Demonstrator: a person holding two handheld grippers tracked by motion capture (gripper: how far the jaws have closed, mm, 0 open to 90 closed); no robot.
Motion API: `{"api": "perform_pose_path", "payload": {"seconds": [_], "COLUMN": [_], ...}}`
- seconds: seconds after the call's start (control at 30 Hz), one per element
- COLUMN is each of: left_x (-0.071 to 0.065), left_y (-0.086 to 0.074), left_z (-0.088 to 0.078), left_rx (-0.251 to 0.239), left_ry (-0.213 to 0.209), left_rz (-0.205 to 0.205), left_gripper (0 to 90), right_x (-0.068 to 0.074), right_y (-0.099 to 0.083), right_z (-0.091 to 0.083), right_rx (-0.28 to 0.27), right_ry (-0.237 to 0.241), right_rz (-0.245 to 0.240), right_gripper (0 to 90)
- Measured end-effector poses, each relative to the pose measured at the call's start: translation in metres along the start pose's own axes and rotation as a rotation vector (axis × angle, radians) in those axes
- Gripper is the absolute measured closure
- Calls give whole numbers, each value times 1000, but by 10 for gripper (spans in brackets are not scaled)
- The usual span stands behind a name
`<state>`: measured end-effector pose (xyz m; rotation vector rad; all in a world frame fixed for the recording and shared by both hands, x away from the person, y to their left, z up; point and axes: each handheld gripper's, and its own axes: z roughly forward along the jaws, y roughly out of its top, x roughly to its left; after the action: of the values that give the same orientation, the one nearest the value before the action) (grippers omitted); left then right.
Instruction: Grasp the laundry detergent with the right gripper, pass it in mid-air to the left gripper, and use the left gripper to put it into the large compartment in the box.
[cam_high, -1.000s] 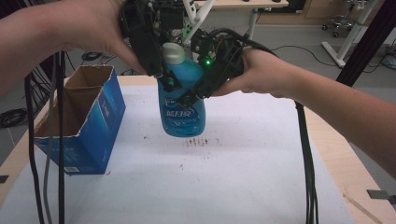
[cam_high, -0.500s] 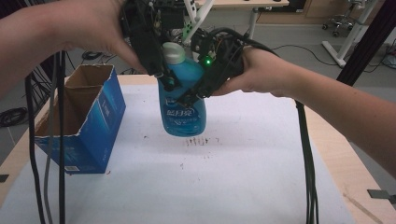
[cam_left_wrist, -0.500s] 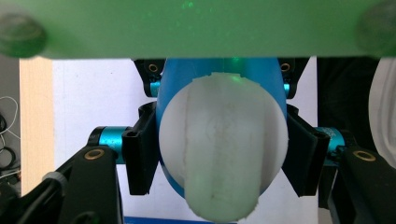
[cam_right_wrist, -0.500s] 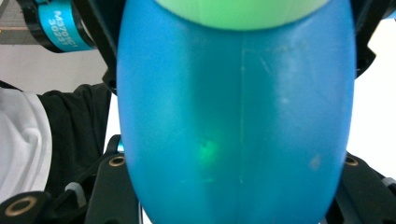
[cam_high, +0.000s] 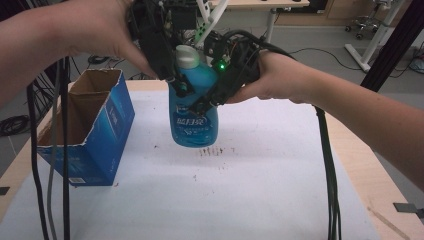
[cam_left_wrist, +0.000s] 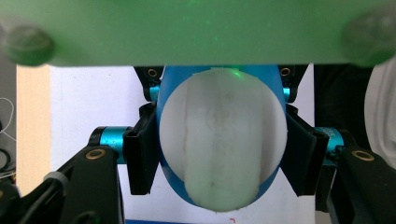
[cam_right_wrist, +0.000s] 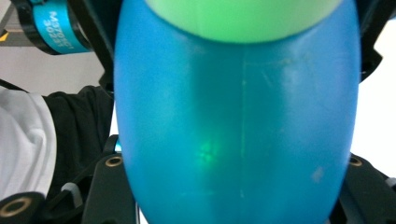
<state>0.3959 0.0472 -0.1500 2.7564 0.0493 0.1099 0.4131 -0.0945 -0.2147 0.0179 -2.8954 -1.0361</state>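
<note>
Nothing much has moved: both hands keep the bottle (cam_high: 193, 112) up over the table's (cam_high: 280, 200) middle. Left gripper (cam_high: 175, 82) pinches it below the cap (cam_high: 188, 56). Right gripper (cam_high: 210, 100), just loosening, still hugs its side, so it cannot tip.

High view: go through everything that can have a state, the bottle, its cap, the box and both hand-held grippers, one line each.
Blue bottle: upright, held above the table by both grippers.
White cap: on the bottle, closed.
Blue cardboard box: standing on the table, top open.
Left hand-held gripper: shut on the bottle near its cap.
Right hand-held gripper: jaws have just been opening, pads on the bottle's body.
</note>
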Motion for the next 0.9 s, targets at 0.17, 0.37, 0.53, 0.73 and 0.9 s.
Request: {"api": "perform_pose_path", "payload": {"seconds": [0.17,0.37,0.53,0.73,0.9], "left_x": [-1,0,3,7,9], "left_y": [0,-5,-13,-29,-47], "left_z": [0,-3,-11,-24,-38], "left_rx": [10,3,-8,-28,-29], "left_ry": [-2,-4,11,34,69], "left_rz": [1,-25,-61,-128,-187], "left_gripper": [384,384,384,383,384], "right_x": [2,1,-6,-16,-24], "right_y": [0,-5,-17,-39,-62], "right_z": [1,-1,-16,-32,-41], "right_rx": [-8,-36,-50,-38,-6], "right_ry": [-3,8,-28,-63,-96], "right_rz": [9,-2,48,109,177], "right_gripper": [287,211,122,122,122]}}
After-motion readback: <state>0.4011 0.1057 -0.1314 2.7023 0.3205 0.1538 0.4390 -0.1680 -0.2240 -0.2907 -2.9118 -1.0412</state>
